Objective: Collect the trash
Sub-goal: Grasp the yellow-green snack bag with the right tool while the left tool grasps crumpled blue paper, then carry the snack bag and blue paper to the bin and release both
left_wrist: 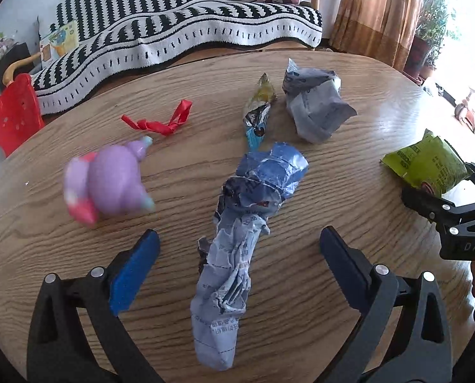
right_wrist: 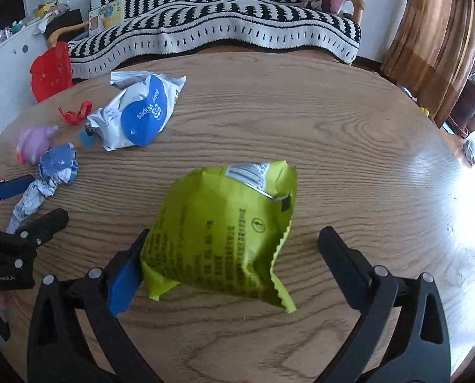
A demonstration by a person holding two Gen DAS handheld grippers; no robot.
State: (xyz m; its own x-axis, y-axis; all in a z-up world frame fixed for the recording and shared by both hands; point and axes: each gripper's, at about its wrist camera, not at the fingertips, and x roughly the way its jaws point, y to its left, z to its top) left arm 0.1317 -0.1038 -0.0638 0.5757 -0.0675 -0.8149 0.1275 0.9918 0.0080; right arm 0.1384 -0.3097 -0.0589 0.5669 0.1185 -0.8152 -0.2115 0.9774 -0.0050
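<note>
Wooden and round, the table (right_wrist: 301, 121) has bits of trash spread on it. The left gripper (left_wrist: 239, 257) has its two blue-padded fingers spread wide apart, and a long crumpled blue and white wrapper (left_wrist: 237, 252) lies flat on the table between them, not touching either one. The print on this wrapper is too crinkled to read. Past it sits a crumpled grey pack (left_wrist: 315, 105), and the right camera shows its other side, a blue patch with the words "Baby Wipes" (right_wrist: 141, 113). Just beside the pack lies a small twisted candy wrapper (left_wrist: 256, 111), gold at one end and blue at the other. A red ribbon (left_wrist: 160, 121) lies to the left of that, and a blurry purple toy (left_wrist: 109, 182) sits near the left finger. The right gripper (right_wrist: 234, 255) is also wide open. A green snack bag (right_wrist: 227, 236) lies between its fingers, with its left edge touching the blue pad (right_wrist: 125, 274) and its right edge apart from the other finger. The bag has rows of dark print that cannot be read, a barcode near its top and a small round mark with a line in it. The left gripper's body reads "GenRobot.AI" in the right camera. Behind the table stand a red plastic chair (left_wrist: 14, 118) and a sofa with a black and white striped cover (left_wrist: 180, 28)
</note>
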